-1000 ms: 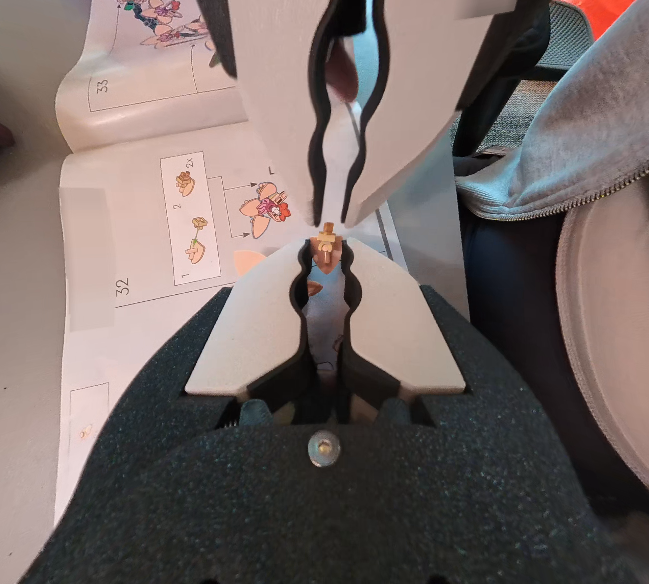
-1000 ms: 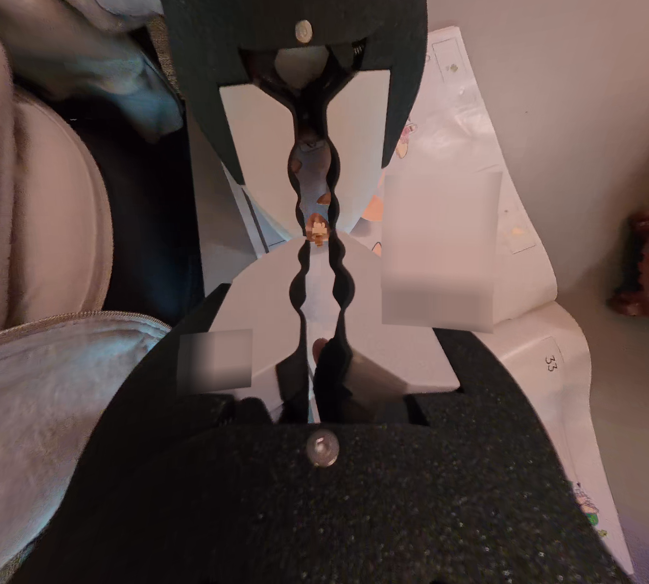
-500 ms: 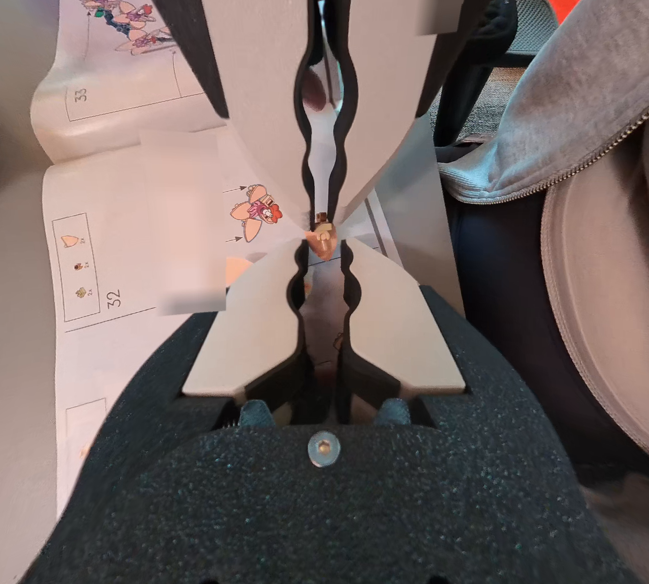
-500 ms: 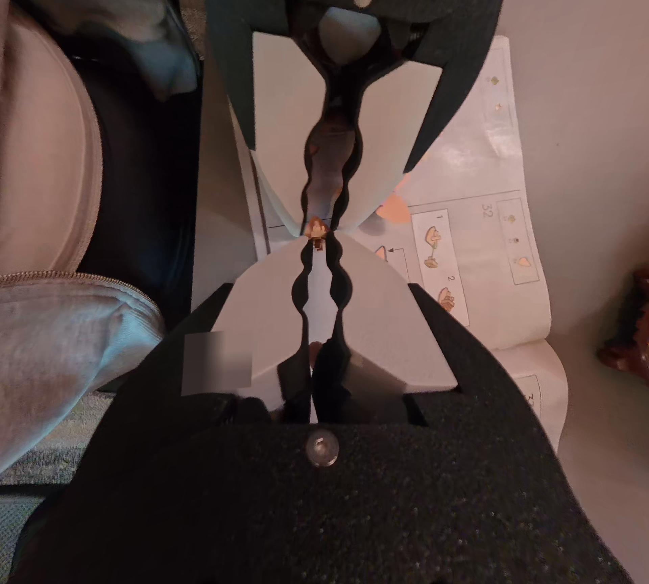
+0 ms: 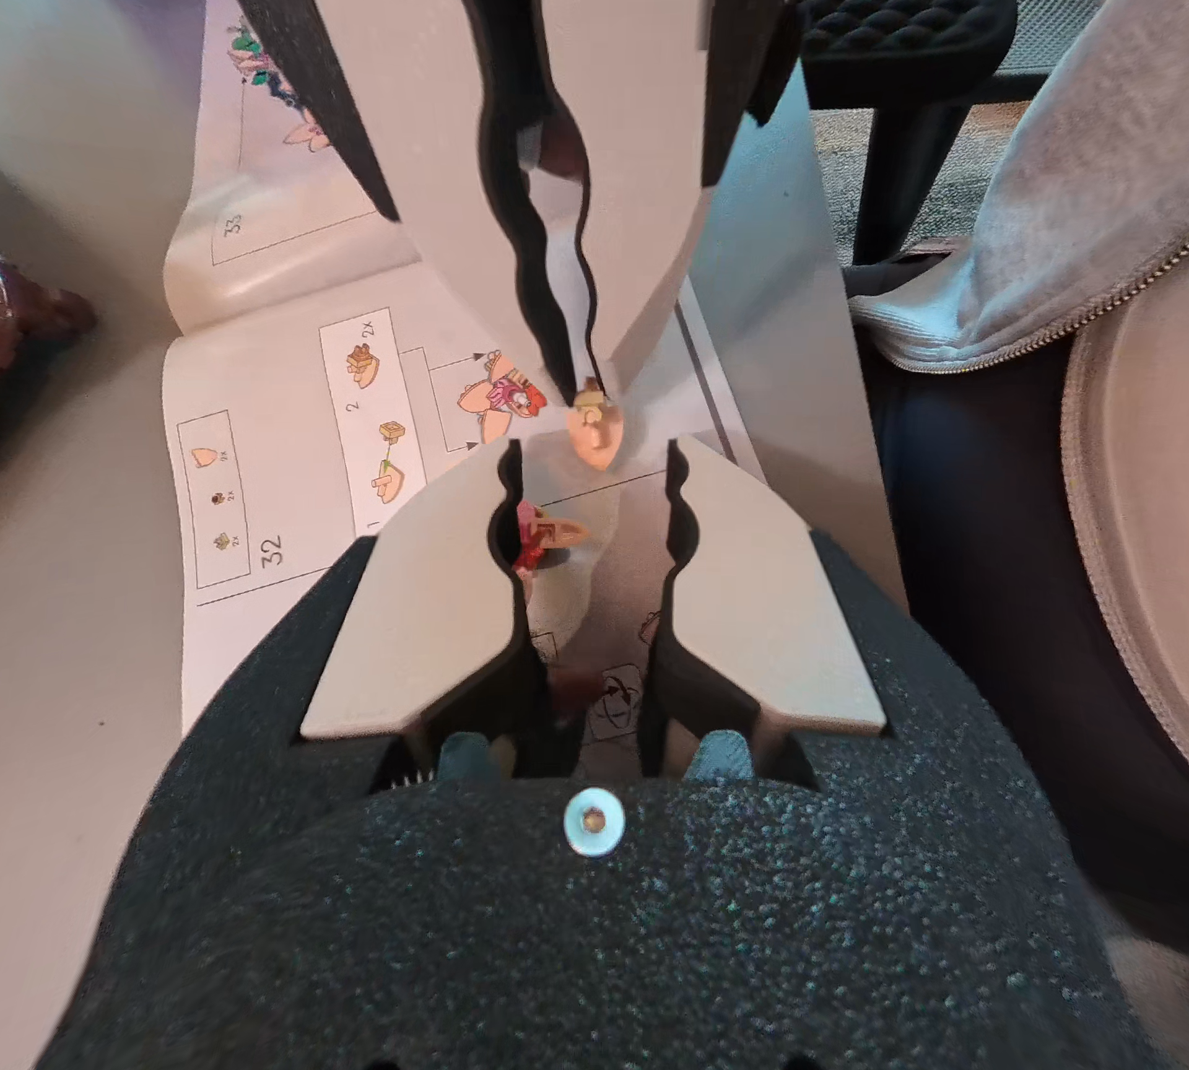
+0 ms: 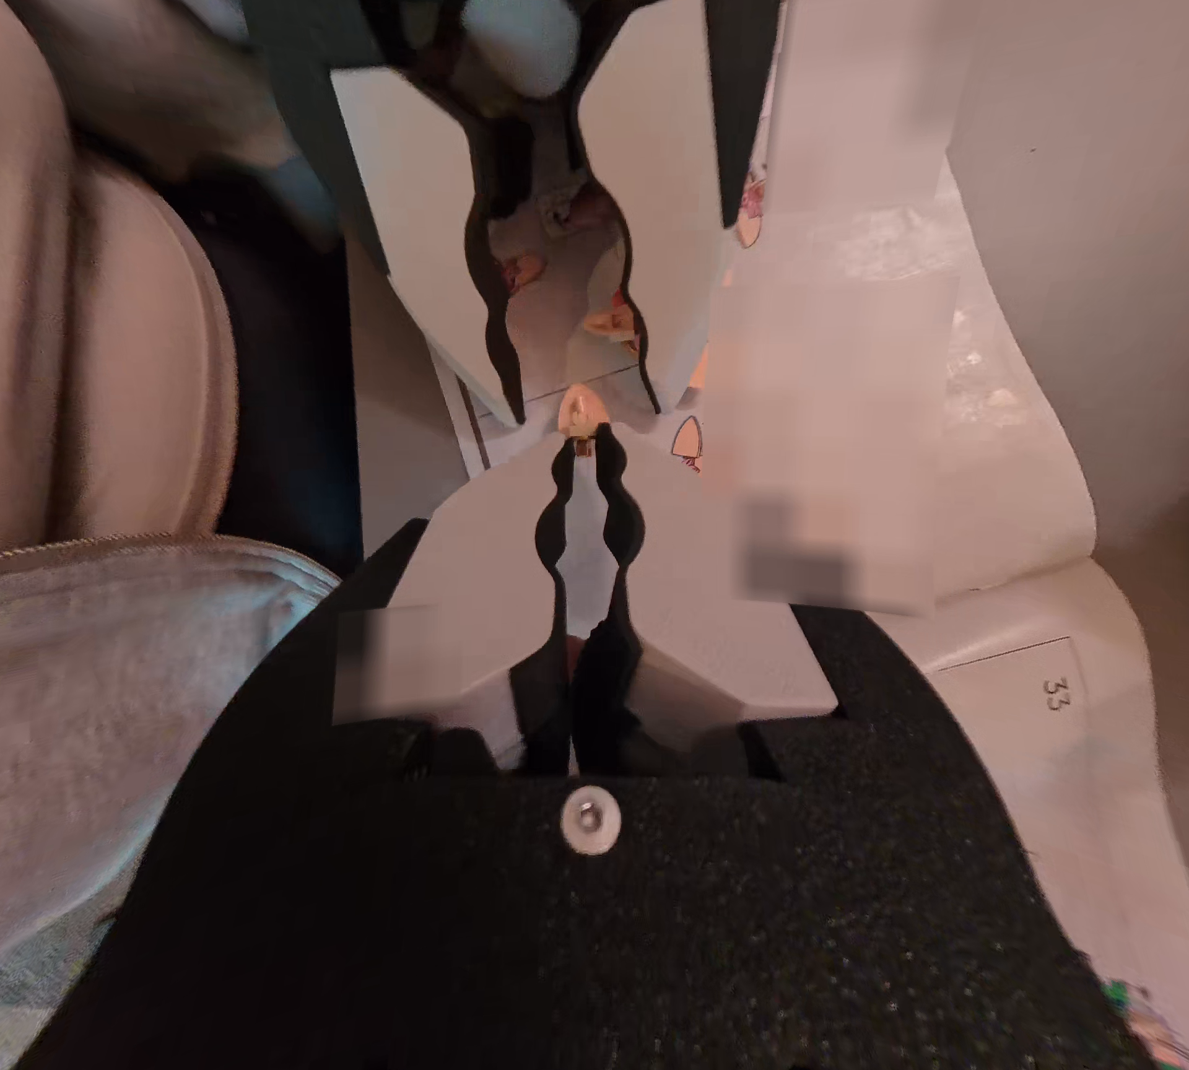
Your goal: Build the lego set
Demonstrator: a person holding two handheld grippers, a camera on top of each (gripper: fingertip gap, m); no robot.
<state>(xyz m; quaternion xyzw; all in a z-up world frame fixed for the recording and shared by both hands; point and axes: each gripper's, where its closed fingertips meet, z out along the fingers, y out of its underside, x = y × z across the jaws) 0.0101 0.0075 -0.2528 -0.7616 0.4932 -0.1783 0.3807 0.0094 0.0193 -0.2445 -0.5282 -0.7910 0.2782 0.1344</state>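
Mid-build, petal sub-assembly step, judging by the open instruction booklet (image 5: 276,460) lying flat under both tools.

Left gripper (image 5: 590,447): jaws wide apart, nothing between them. Tips just short of the part, not touching it.

Right gripper (image 6: 582,439): jaws narrow, pinching the small tan clip end of the petal piece (image 5: 595,428). Peach petal blade hanging free past the tips, pointing toward the left gripper. Same part in the right wrist view at (image 6: 579,415), blade pointing far, toward the open left jaws.

Part held in the air over the booklet, near the table edge. Two grippers nose to nose, almost in line.

Partly built flower model (image 5: 547,534), red, pink and peach, lying on the page below the gap of the left jaws. Not gripped by anything.

Read as: clip and petal look joined, whole thing carried by the right side alone. How firmly seated: cannot tell, too small and slightly blurred.

Next move, as a guess: bring the petal piece down to the flower model and press it on. Calls for the left gripper to take and steady the model first, since it lies loose. Grip on the clip is tiny, so risk of it twisting or popping out under push force. Slow, straight press advised.
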